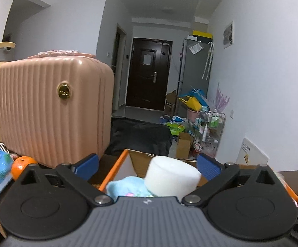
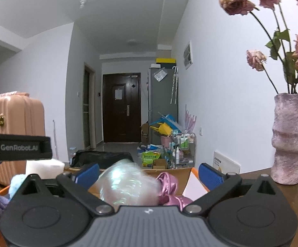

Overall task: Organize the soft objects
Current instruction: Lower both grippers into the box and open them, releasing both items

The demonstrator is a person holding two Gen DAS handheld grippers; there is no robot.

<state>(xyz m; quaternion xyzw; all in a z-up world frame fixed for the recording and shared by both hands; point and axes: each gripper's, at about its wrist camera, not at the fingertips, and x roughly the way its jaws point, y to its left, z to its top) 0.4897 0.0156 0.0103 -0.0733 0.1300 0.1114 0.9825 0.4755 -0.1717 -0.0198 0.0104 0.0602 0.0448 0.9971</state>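
Now hovering with left gripper and right gripper both spread wide, holding nothing; white foam roll sitting in cardboard box, probably light, squashy; gripping its middle.

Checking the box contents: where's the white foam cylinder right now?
Left wrist view, centre: white foam cylinder sits in the orange-edged box, beside the light-blue plush.
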